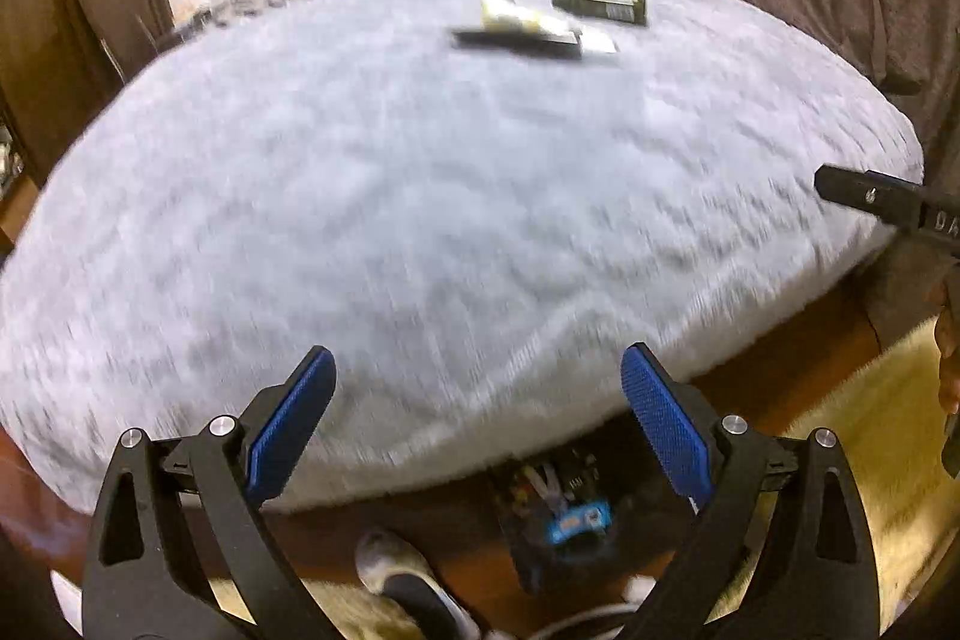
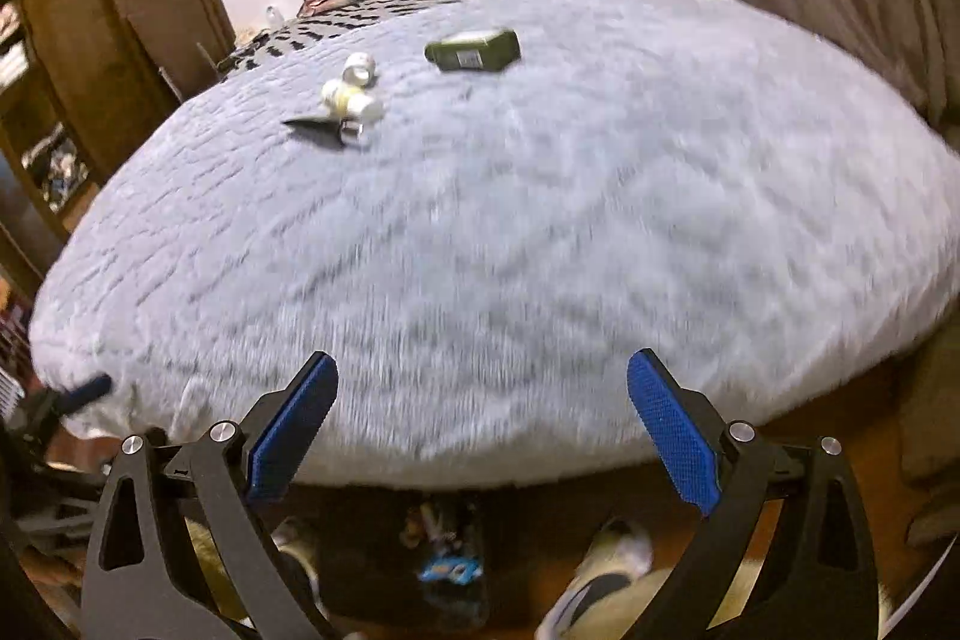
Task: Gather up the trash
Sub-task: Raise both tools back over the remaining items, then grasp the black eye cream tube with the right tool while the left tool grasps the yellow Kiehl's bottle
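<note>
Trash sits in a small cluster on the shaggy grey blanket point(image 2: 540, 220) in the upper middle of both views, well apart from either gripper. A green box point(image 2: 473, 50) with a label lies flat; it looks like thin card, so probably light and easy to crush, best pinched across its short sides. To its left, pale crumpled wrappers point(image 2: 351, 97) heap over a flat black piece point(image 2: 318, 128). These I judge to be soft and nearly weightless, likely to squash or slip, so a pinch into the bulk of the heap should hold better than one at an edge. The black piece lies flush on the pile and may need lifting by its raised tip.

Both the left gripper point(image 1: 477, 403) and right gripper point(image 2: 483, 409) stand spread wide with nothing between their blue textured pads. Below the bed edge, in the lower middle, a dark bin point(image 1: 555, 520) already holding scraps stands on the wood floor beside a foot in a white sock point(image 1: 393, 559). Motion blur softens the fine detail.
</note>
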